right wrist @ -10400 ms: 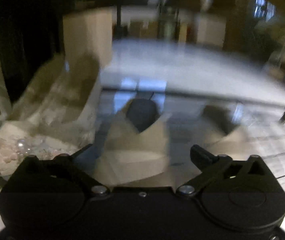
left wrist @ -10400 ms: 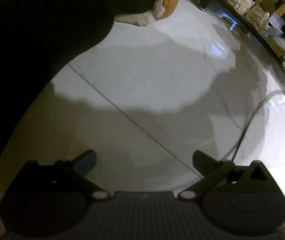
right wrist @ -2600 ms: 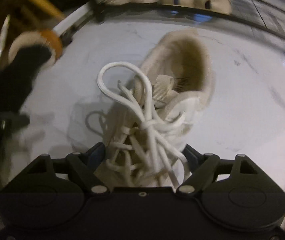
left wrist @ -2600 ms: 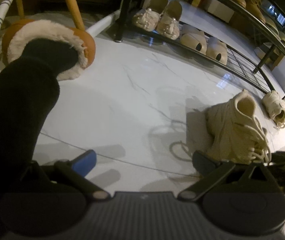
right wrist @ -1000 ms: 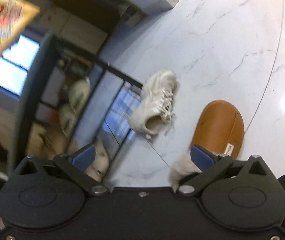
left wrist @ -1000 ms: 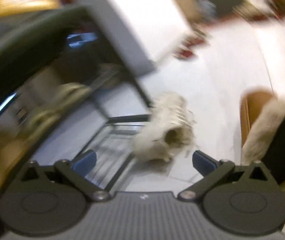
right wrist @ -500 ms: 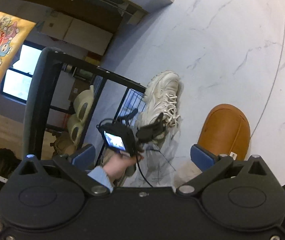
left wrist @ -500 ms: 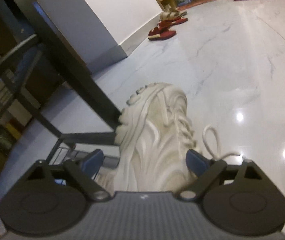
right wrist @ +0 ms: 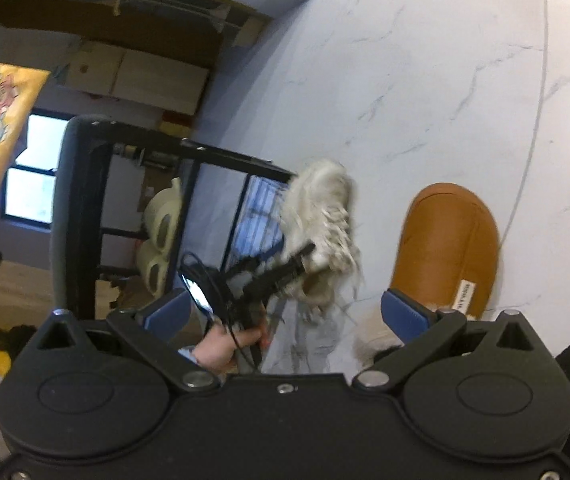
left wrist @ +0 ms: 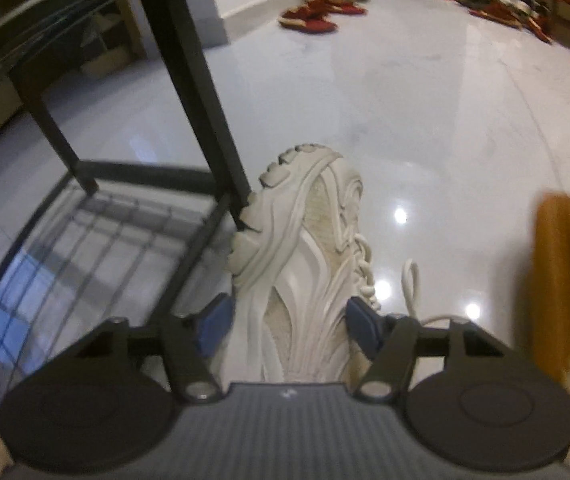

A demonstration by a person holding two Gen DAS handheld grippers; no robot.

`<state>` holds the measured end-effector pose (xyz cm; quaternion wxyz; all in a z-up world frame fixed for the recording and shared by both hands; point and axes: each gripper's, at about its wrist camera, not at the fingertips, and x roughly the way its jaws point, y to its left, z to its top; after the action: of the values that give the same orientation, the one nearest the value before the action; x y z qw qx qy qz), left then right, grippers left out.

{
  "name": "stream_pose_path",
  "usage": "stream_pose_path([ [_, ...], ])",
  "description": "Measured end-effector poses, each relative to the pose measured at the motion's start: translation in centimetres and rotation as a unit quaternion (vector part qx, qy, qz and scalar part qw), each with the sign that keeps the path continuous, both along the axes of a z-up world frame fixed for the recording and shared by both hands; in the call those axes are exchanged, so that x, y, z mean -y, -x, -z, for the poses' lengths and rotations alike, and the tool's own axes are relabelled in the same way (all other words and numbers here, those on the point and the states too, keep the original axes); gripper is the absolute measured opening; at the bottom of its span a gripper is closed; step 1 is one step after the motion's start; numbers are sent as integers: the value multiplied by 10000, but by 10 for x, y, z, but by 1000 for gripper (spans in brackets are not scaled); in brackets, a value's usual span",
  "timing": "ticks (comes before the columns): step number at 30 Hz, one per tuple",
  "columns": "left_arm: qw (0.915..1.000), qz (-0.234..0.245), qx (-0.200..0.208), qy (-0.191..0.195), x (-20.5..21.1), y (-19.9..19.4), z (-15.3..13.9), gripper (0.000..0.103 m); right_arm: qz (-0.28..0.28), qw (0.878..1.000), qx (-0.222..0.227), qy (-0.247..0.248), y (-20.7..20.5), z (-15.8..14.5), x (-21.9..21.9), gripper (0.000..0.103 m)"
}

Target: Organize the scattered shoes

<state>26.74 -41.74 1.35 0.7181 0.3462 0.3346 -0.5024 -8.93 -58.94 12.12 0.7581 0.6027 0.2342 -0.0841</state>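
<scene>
My left gripper (left wrist: 289, 322) is shut on a cream chunky sneaker (left wrist: 305, 248), its blue pads pressing both sides near the heel. The sneaker lies on its side with its toe against the black leg of the shoe rack (left wrist: 193, 92). In the right wrist view the same sneaker (right wrist: 321, 216) shows, blurred, at the rack's corner (right wrist: 241, 160), held by the left gripper (right wrist: 281, 268). My right gripper (right wrist: 285, 312) is open and empty, high above the floor.
A tan fur-lined slipper (right wrist: 449, 244) on the person's foot stands right of the sneaker, also in the left wrist view (left wrist: 561, 276). Cream slip-ons (right wrist: 161, 236) sit on the rack shelf. Red slippers (left wrist: 313, 20) lie far off by the wall.
My left gripper has closed in on the sneaker's sides and grips it. The sneaker has shifted at the rack's corner. The right gripper stays high and open.
</scene>
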Motion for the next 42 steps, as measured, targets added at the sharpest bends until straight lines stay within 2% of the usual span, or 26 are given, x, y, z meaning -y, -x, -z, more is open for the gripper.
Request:
stream_pose_path([
  [4, 9994, 291, -29, -193, -39, 32, -3, 66, -37, 10000, 79, -48, 0, -2, -2, 103],
  [5, 9988, 412, 142, -221, -54, 46, -1, 69, -39, 9999, 90, -49, 1, -2, -2, 103],
  [7, 9973, 496, 470, -263, -64, 58, 2, 95, -40, 9999, 104, -28, 1, -3, -3, 103],
  [8, 9954, 594, 690, -304, -66, 63, 4, 98, -39, 9999, 100, -8, 1, -4, -3, 103],
  [9, 9924, 717, 937, -353, -69, 68, 7, 98, -37, 9999, 94, 13, 1, -5, -4, 103],
  [10, 9913, 768, 998, -381, -68, 69, 7, 100, -35, 10000, 88, 33, 1, -5, -4, 103],
  [12, 9912, 818, 937, -457, -64, 68, 8, 100, -37, 10000, 64, 45, 0, -6, -5, 103],
  [14, 9878, 1159, 749, -726, -56, 68, 4, 100, -52, 10000, 13, 59, -1, -7, -6, 103],
  [16, 9829, 1474, 744, -815, -55, 67, -1, 100, -61, 9999, -46, 72, -2, -7, -6, 103],
  [18, 9730, 1961, 830, -892, -64, 72, -8, 100, -73, 9999, -84, 51, -2, -5, -5, 103],
  [19, 9696, 2039, 861, -1048, -65, 71, -2, 100, -66, 9999, -109, 35, -2, -4, -5, 103],
  [21, 9635, 2080, 920, -1411, -65, 65, 14, 98, -45, 9999, -160, -3, -2, -1, -4, 103],
  [23, 9599, 2112, 1108, -1471, -65, 62, 24, 96, -27, 9998, -195, -41, -2, 1, -3, 103],
  [29, 9642, 1771, 1022, -1689, -44, 54, 57, 95, -35, 9997, -214, -87, -2, 4, -3, 103],
  [31, 9732, 1496, 754, -1577, -42, 53, 51, 82, -69, 9997, -226, -111, -2, 4, -3, 103],
  [33, 9841, 1184, 303, -1289, -45, 50, 38, 78, -68, 9997, -199, -122, -2, 3, -3, 103],
  [34, 9896, 894, -70, -1125, -51, 48, 34, 77, -69, 9997, -185, -115, -2, 2, -3, 103],
  [36, 9926, 214, -916, -774, -64, 44, 28, 77, -103, 9999, -89, -19, -2, -3, -6, 103],
  [37, 9916, -56, -1115, -659, -71, 46, 26, 77, -129, 9999, -46, 7, -2, -4, -7, 103],
  [38, 9887, -499, -1330, -488, -84, 50, 26, 78, -147, 9999, -26, 13, -2, -5, -8, 103],
  [40, 9744, -1345, -1798, -145, -109, 56, 27, 78, -230, 9997, -14, -18, -4, -5, -11, 103],
  [41, 9542, -1878, -2325, 101, -127, 58, 31, 78, -256, 9997, -8, -32, -4, -4, -12, 103],
  [42, 9160, -2595, -3022, 484, -154, 66, 41, 78, -299, 9995, -3, -51, -5, -4, -14, 103],
])
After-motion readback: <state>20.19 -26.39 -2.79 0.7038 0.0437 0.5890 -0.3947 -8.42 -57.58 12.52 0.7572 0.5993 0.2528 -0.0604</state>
